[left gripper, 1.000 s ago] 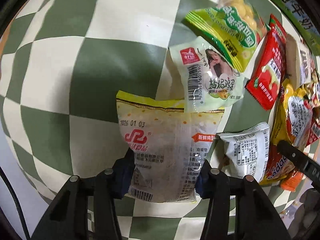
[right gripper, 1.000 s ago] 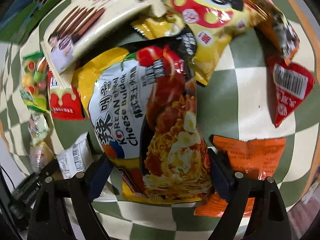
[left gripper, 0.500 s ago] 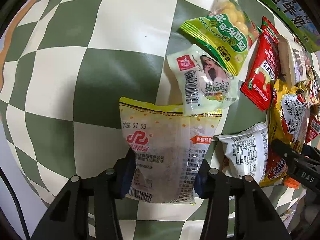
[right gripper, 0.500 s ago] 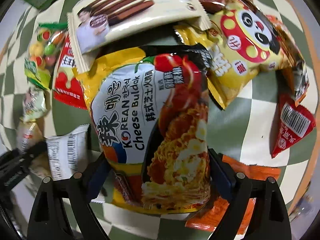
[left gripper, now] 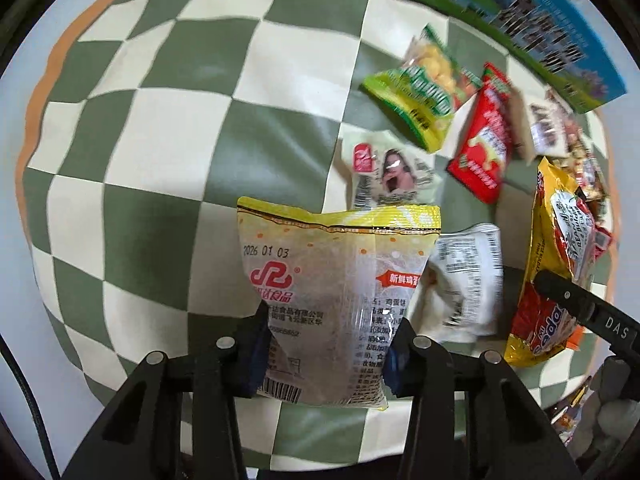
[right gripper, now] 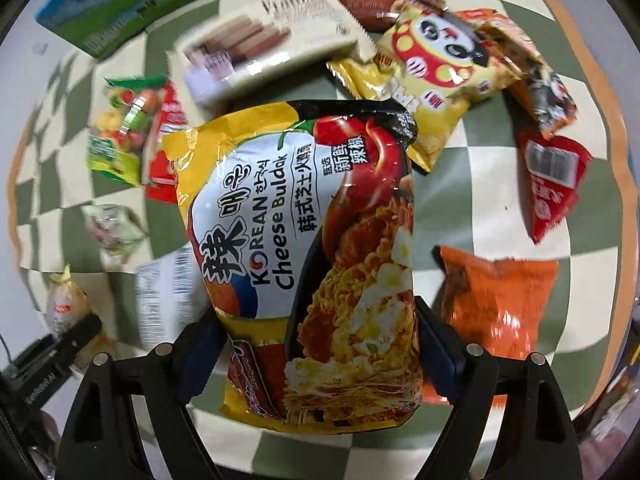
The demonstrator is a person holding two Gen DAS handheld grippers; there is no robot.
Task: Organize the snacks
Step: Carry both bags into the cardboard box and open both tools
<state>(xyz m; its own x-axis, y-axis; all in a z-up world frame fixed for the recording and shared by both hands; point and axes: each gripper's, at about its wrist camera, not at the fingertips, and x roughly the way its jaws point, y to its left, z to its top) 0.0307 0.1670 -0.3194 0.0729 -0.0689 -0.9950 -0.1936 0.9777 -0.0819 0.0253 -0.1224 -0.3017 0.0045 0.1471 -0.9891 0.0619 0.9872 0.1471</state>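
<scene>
The right gripper [right gripper: 320, 344] points down and clamps the big Korean cheese noodle pack [right gripper: 308, 264] across its lower width, jaws spread wide because the pack is broad; it hangs clear above the checkered cloth [right gripper: 480, 184], apparently so it can be carried off the jumbled pile. The left gripper [left gripper: 326, 354] is closing its jaws tighter on the smaller clear egg-biscuit bag [left gripper: 336, 296], pinching the soft lower end, likely to keep the bag from slipping.
</scene>
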